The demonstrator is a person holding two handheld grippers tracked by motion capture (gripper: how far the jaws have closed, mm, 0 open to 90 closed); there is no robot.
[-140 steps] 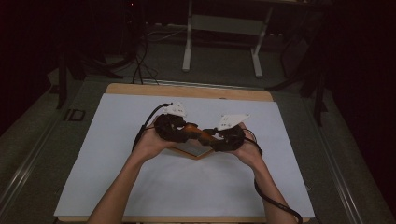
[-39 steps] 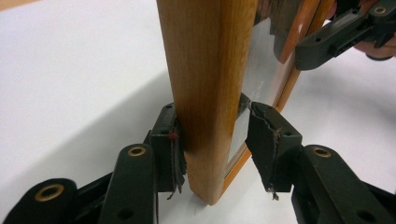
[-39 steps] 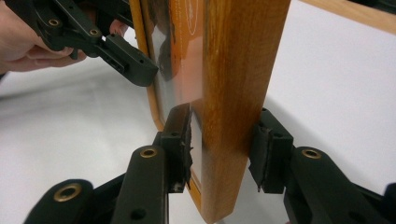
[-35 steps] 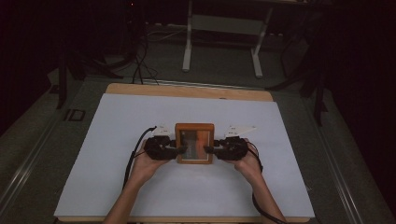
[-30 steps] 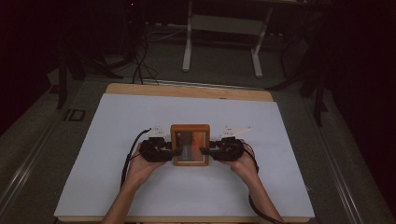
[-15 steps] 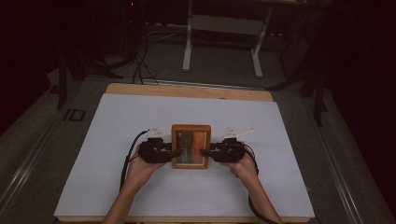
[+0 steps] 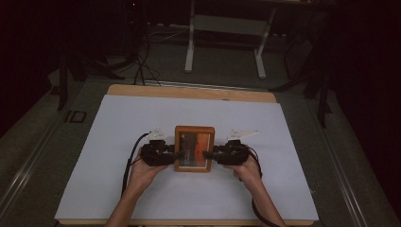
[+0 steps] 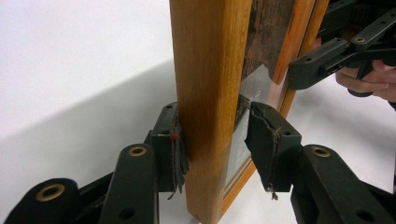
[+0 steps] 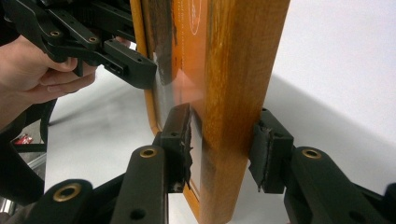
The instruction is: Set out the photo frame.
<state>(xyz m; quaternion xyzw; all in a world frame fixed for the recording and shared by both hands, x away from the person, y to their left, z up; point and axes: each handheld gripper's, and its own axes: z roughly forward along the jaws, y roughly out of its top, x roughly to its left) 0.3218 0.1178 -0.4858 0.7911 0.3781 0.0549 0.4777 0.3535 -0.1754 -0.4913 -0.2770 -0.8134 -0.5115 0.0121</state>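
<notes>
A wooden picture frame (image 7: 194,149) with a glass front over a dark and orange picture hangs between my two grippers above the white table sheet (image 7: 108,156), its face turned up. My left gripper (image 7: 174,154) is shut on its left rail, one pad (image 8: 176,154) on the back and the other on the glass side of the frame (image 8: 205,93). Opposite it, my right gripper (image 7: 211,154) is shut on the right rail, its pads (image 9: 180,140) clamping the frame (image 9: 238,70) front and back. Each gripper view shows the other gripper (image 8: 313,70) (image 9: 126,65) farther off with the hand that holds it.
The white sheet covers a wooden tabletop whose bare edge (image 7: 189,92) shows at the far side. Beyond it are a metal stand (image 7: 222,47) and cables (image 7: 142,61) on a dark floor. White sheet lies free on all sides of the frame.
Several seconds ago the frame lay low between the grippers; now its face is turned up to the high view. Over the last second it has hardly moved.
</notes>
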